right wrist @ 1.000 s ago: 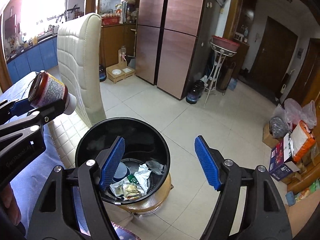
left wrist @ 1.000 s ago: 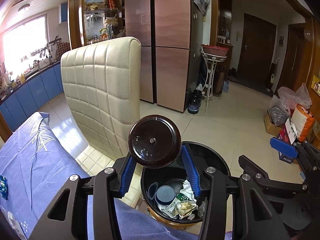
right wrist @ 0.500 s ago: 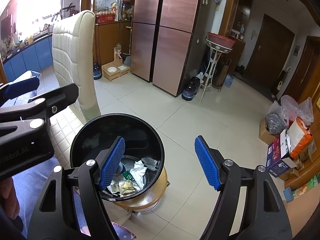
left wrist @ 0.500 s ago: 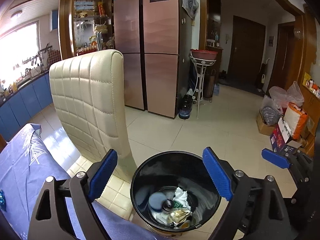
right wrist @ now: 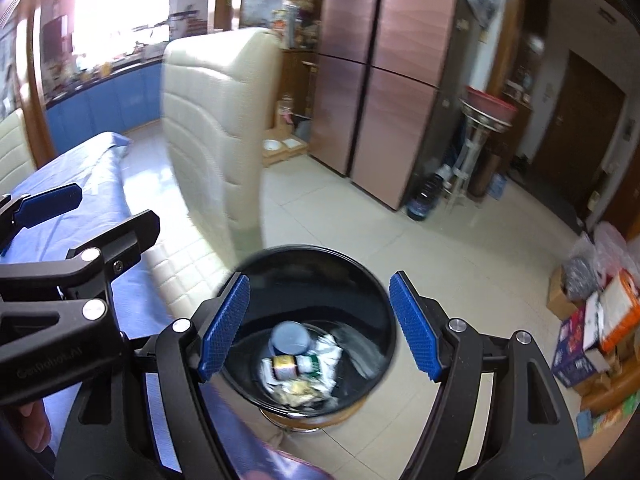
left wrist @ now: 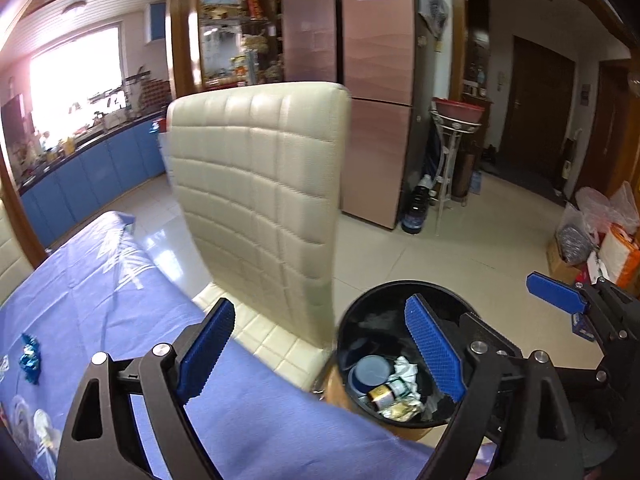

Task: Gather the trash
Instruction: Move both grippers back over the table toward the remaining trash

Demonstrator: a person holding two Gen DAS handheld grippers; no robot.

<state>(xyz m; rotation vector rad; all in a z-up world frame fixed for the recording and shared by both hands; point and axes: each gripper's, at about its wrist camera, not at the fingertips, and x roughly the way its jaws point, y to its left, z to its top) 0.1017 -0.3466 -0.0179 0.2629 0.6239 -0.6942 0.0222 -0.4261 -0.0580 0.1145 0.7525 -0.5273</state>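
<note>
Cream chair [left wrist: 264,184] standing between blue-clothed worktop [left wrist: 100,300] and black trash bin [right wrist: 320,276], jar [right wrist: 285,366] lying among blurred wrappers inside, left gripper [left wrist: 320,352] and right gripper [right wrist: 318,326] both gaping wide, holding nothing, bin base partly hidden.

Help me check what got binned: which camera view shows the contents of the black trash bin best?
The right wrist view: it looks almost straight into the trash bin, though the contents are slightly motion-blurred. The left wrist view shows the same bin from the side, sharper, but the left gripper's fingers cover part of the opening.
</note>
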